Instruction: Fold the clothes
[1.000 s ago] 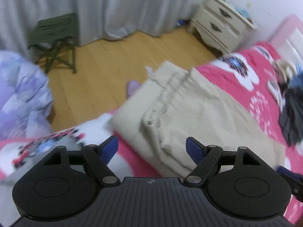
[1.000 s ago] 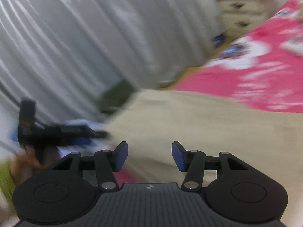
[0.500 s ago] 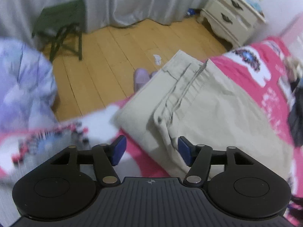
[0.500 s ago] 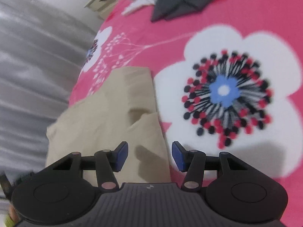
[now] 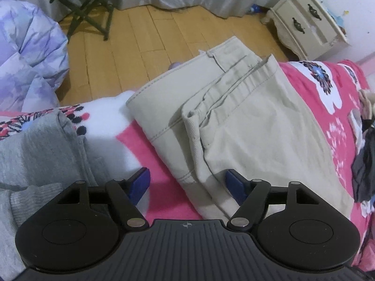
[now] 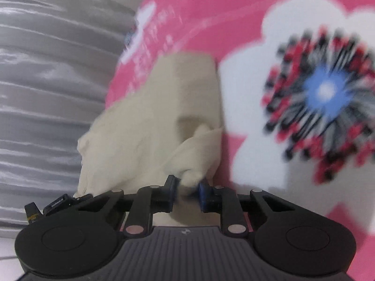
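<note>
To fold the beige trousers [image 5: 246, 121], which lie half-folded on the pink floral bed [image 5: 328, 107], I should lift both ends together and keep the seams aligned. My right hand-held gripper [image 6: 186, 193] has just been closing and now pinches a bunched trouser corner. My left hand-held gripper [image 5: 187, 182] hangs wide and released, straddling the waistband edge.

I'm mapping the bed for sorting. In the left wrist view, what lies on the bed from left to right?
grey knit garment → beige trousers → dark garment at the right edge, all lying on the pink flowered bedspread.
</note>
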`<state>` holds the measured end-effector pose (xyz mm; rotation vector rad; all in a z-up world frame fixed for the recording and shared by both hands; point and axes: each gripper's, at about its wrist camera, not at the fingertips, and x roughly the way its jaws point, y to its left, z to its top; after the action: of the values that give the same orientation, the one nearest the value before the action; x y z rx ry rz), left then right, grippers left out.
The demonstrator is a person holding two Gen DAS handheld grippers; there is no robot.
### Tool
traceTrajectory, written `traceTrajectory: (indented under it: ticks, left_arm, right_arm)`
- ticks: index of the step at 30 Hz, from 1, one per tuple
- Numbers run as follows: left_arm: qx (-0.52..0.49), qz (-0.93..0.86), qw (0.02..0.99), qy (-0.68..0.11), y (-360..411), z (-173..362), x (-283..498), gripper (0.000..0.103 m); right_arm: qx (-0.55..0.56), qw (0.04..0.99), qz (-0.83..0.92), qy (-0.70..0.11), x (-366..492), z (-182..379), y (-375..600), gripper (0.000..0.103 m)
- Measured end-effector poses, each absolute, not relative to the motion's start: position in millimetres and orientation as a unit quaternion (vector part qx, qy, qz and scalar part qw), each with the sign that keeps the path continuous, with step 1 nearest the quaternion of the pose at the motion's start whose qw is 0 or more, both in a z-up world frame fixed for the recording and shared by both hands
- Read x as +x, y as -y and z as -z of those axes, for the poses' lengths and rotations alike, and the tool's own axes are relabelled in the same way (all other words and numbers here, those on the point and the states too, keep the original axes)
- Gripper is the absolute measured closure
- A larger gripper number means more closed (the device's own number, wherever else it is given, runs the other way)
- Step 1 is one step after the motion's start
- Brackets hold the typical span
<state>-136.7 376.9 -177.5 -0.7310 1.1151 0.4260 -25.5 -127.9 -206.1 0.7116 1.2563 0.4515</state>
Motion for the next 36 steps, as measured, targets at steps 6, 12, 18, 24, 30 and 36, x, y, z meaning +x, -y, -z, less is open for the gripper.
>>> traceTrajectory:
  ticks: [6, 12, 18, 24, 30, 36]
  left_arm:
    - [-0.332, -0.209, 0.762, -0.515, -374.0, 181.6, -134.3, 0.027]
    - [-0.332, -0.223, 0.762, -0.509, -371.6, 184.4, -131.6, 0.024]
    - [-0.306, -0.229, 0.767, -0.515, -357.6, 181.8, -121.0, 0.024]
    - [-0.299, -0.168, 0.757, -0.556, -302.6, 185.6, -97.8, 0.026]
    - [-0.316, -0.022, 0.741, -0.592, -193.9, 201.6, -80.2, 0.031]
    - [-0.217, 0.096, 0.754, -0.612, -106.5, 197.6, -82.8, 0.03]
  right_arm:
    - [0.328, 0.7, -0.204, -0.601, -29.3, 233.3, 137.4, 0.033]
    - [0.404, 0.644, -0.259, -0.596, -21.2, 264.6, 99.0, 0.051]
    - [0.424, 0.623, -0.275, -0.597, -9.3, 261.9, 87.6, 0.089]
    - [0.454, 0.644, -0.253, -0.562, -6.7, 235.0, 159.7, 0.091]
    - [0.419, 0.72, -0.183, -0.522, -34.5, 182.0, 306.5, 0.09]
    - [0.365, 0.742, -0.053, -0.56, -78.7, 174.6, 398.2, 0.059]
